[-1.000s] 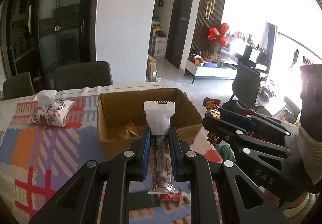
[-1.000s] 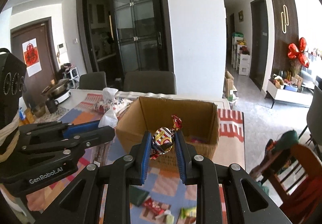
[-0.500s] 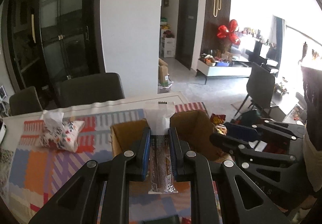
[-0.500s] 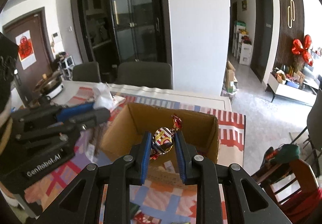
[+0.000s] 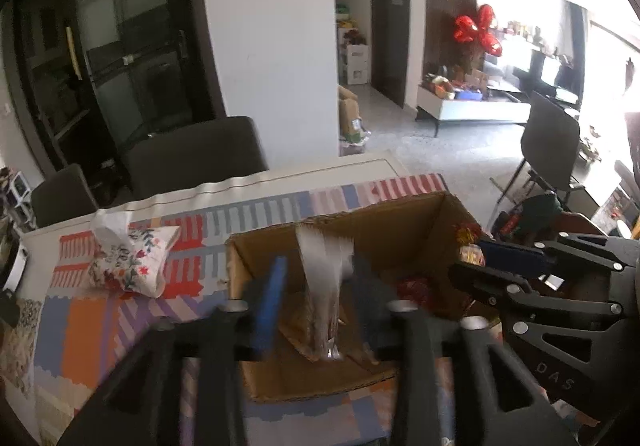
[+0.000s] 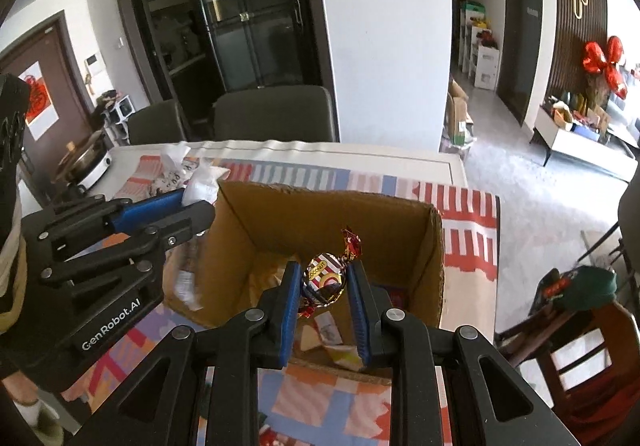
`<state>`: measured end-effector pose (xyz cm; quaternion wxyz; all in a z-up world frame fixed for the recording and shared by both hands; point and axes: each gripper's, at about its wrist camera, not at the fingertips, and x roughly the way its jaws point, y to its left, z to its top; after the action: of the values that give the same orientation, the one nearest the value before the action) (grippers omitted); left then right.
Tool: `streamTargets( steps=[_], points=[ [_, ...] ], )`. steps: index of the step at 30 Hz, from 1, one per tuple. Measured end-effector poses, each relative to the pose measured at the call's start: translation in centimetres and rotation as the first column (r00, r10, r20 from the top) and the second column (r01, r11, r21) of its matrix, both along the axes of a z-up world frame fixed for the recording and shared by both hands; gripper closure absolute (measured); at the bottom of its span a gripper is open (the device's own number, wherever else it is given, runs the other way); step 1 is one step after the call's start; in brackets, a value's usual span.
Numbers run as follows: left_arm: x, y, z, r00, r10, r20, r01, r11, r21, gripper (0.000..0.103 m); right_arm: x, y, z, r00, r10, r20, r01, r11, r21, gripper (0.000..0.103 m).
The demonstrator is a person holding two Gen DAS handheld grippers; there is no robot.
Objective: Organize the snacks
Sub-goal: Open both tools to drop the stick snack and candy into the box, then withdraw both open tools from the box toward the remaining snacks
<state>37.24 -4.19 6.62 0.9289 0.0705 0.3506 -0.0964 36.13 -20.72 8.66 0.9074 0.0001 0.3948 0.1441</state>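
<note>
An open cardboard box [image 5: 400, 221] [image 6: 320, 209] stands on the patterned tablecloth, with several snacks inside. My left gripper [image 5: 320, 286] is above the box and its jaws have spread; the white snack bar [image 5: 324, 278] hangs blurred between them, no longer pinched. My right gripper [image 6: 325, 282] is shut on a striped coconut candy [image 6: 325, 278] with red twisted ends, held over the box's near side. The right gripper also shows in the left wrist view [image 5: 472, 266], and the left gripper shows in the right wrist view [image 6: 200, 209].
A floral tissue pouch [image 5: 128, 262] lies on the cloth left of the box. Dark chairs [image 5: 192, 161] stand behind the table. A rice cooker [image 6: 84, 165] sits at the far left. A wooden chair with a green cap [image 6: 580, 286] is at the right.
Both grippers moved forward over the box. The left gripper's jaws opened and the white snack bar is slipping down. The right gripper still pinches the candy.
</note>
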Motion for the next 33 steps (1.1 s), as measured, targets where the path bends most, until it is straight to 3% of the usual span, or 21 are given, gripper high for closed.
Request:
streamTargets(
  steps=[6,15,23,33],
  points=[
    [-3.7,0.1,0.9,0.999,-0.001,0.050,0.001,1.000,0.006,0.048,-2.4,-0.2,0.2,0.999,-0.019,0.041,0.018,1.000,0.002,0.059],
    [-9.5,0.0,0.9,0.996,-0.065,0.067,0.071,0.993,-0.090,0.046,-8.8,-0.7,1.3,0.991,-0.022,0.132,0.020,1.000,0.011,0.058],
    [-14.5,-1.1,0.0,0.991,-0.085,0.105,0.095,0.991,-0.091,0.046,-13.4,-1.7,0.7,0.983,-0.045,0.179,0.043,0.999,0.015,0.053],
    [-18.0,-1.9,-3.2,0.993,-0.102,0.058,0.109,0.985,-0.131,0.046,-17.7,-3.0,-2.0,0.978,-0.091,0.189,0.093,0.996,-0.002,0.053]
  ],
)
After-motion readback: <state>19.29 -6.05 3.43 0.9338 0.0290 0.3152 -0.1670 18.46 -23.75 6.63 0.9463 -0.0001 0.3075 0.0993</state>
